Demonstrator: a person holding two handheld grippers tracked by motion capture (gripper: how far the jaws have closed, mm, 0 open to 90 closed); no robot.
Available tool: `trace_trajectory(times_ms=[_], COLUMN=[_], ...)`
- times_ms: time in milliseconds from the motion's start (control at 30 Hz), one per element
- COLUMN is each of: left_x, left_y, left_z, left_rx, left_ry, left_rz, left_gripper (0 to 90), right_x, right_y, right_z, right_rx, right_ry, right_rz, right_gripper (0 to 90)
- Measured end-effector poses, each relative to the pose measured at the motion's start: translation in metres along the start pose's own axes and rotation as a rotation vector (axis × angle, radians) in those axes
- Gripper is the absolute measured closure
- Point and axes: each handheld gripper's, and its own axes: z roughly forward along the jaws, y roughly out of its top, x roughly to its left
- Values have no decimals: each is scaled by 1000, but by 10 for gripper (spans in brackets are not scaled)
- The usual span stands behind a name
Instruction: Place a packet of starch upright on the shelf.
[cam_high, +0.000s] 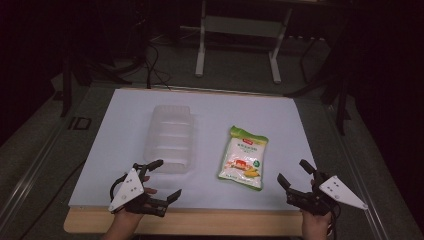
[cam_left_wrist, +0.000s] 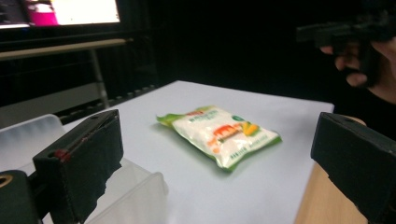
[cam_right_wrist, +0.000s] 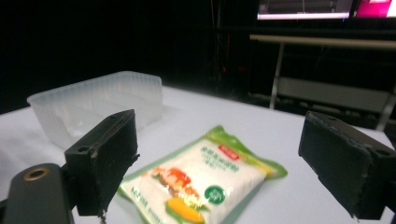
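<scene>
Jaws of both grippers stand wide apart with nothing between them. The sealed food packet (cam_high: 243, 158), white with a green border and what appears to be a corn picture (print too blurred to read), lies flat on the white worktop (cam_high: 120, 145), right of centre and a little tilted. The right gripper (cam_high: 296, 177) hovers near the packet's lower right corner, at the worktop's near edge, apart from the packet. In the right gripper view the packet (cam_right_wrist: 198, 182) lies low between the two black jaws, untouched. The left gripper (cam_high: 156, 180) is held at the near left, well apart from the packet, just beside the near end of a clear plastic tray (cam_high: 172, 136). In the left gripper view the tray wall (cam_left_wrist: 135, 196) sits beside the left-hand jaw, and the packet (cam_left_wrist: 219, 134) lies beyond with bare worktop in front of it. The tray lies left of the packet, apart from it. Nothing rests on the packet or between it and the right gripper. Behind the worktop a pale metal stand (cam_high: 239, 30) rises from a dark floor.
</scene>
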Motion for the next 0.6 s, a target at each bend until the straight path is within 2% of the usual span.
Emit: trace_trajectory(times_ms=[67, 167, 233, 367, 500, 600], left_x=[3, 7, 7, 4, 1, -1], left_y=[-1, -1, 0, 3, 5, 5], left_z=[-2, -4, -4, -3, -3, -2], left_rx=[-3, -18, -23, -22, -30, -22], left_ry=[-28, -39, -36, -39, -47, -45], left_rz=[-15, -37, -35, -24, -28, -22], left_gripper=[24, 23, 23, 23, 23, 23], right_x=[2, 6, 7, 8, 11, 8], right_y=[4, 8, 12, 20, 30, 38], right_z=[-1, 2, 4, 10, 19, 26], right_rx=[27, 35, 45, 36, 54, 35], right_ry=[10, 42, 51, 119, 163, 202], right_rz=[12, -22, -43, -37, -73, -62], right_gripper=[126, 126, 125, 113, 113, 107])
